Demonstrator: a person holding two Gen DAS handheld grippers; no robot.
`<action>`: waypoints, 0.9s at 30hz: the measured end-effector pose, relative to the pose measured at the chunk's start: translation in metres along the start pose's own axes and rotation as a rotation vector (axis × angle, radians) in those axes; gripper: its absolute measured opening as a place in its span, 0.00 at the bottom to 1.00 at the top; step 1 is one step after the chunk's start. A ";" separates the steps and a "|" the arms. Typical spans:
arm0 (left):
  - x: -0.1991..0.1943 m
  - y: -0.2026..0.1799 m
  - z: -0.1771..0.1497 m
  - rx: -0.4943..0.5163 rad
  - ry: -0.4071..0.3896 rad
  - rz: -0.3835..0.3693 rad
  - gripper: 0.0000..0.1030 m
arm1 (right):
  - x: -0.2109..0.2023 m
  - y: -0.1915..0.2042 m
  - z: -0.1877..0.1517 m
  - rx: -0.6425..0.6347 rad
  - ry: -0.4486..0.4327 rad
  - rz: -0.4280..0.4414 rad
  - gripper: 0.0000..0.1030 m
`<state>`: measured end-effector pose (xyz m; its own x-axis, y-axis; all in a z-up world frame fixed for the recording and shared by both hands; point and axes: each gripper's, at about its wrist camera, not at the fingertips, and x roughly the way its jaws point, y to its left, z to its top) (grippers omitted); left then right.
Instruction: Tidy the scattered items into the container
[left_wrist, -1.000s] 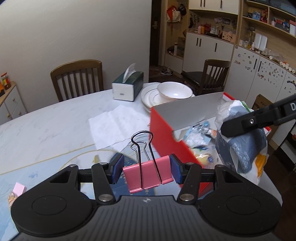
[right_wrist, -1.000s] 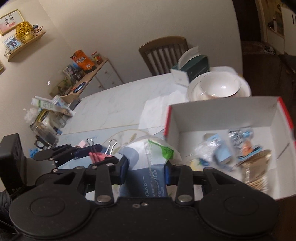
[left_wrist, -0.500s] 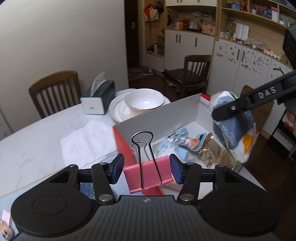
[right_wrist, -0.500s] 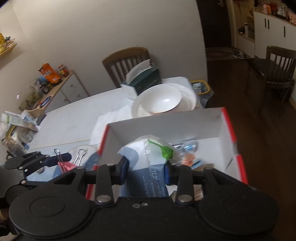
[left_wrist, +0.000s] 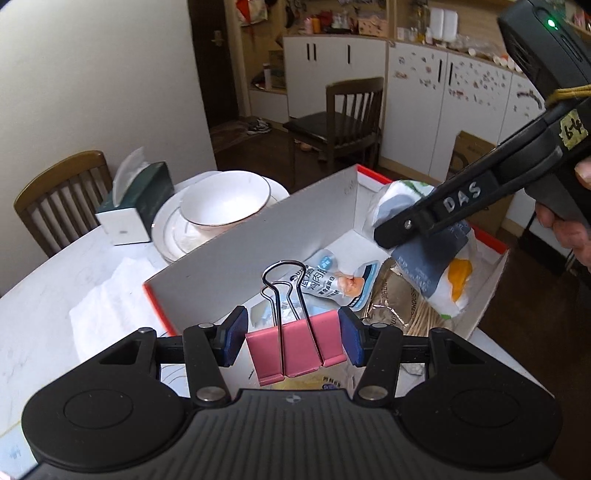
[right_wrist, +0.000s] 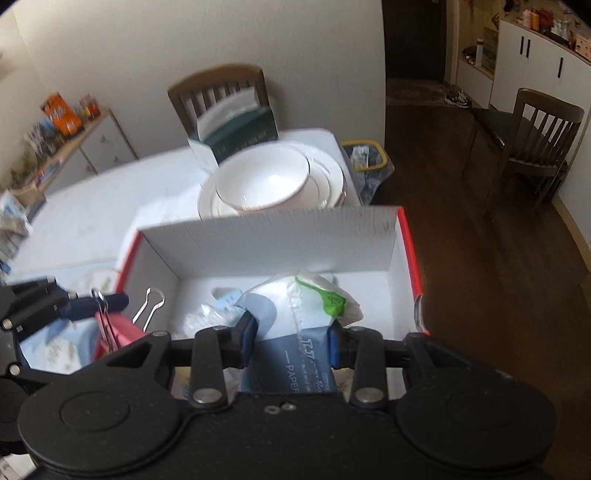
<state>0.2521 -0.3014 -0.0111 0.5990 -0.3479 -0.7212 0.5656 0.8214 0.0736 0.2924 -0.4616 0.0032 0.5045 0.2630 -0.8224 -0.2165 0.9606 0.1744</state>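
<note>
— Where are they?
— Left gripper (left_wrist: 291, 341) clamps the pink metal binder clip (left_wrist: 295, 347); right gripper (right_wrist: 291, 341) pinches the soft blue-white tissue pack (right_wrist: 295, 332), both over the red-edged white cardboard box (left_wrist: 258, 251).
— Advice?
— Lower first, probably; then let go.

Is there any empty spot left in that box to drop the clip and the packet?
Yes: the box floor is bare along its far wall, toward the red-edged corner. The near side is crowded with snack pouches. Outside, bare table lies beside the napkin.
</note>
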 end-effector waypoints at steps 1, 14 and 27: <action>0.004 -0.001 0.001 0.006 0.008 -0.002 0.51 | 0.004 0.000 0.000 -0.009 0.017 -0.003 0.35; 0.047 -0.019 0.008 0.090 0.091 -0.042 0.51 | 0.041 0.005 0.003 -0.077 0.085 -0.055 0.35; 0.067 -0.021 0.005 0.074 0.141 -0.069 0.51 | 0.078 0.010 0.031 -0.173 0.151 -0.101 0.36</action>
<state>0.2830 -0.3444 -0.0581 0.4748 -0.3313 -0.8154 0.6461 0.7603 0.0673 0.3560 -0.4283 -0.0424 0.4030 0.1377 -0.9048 -0.3179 0.9481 0.0027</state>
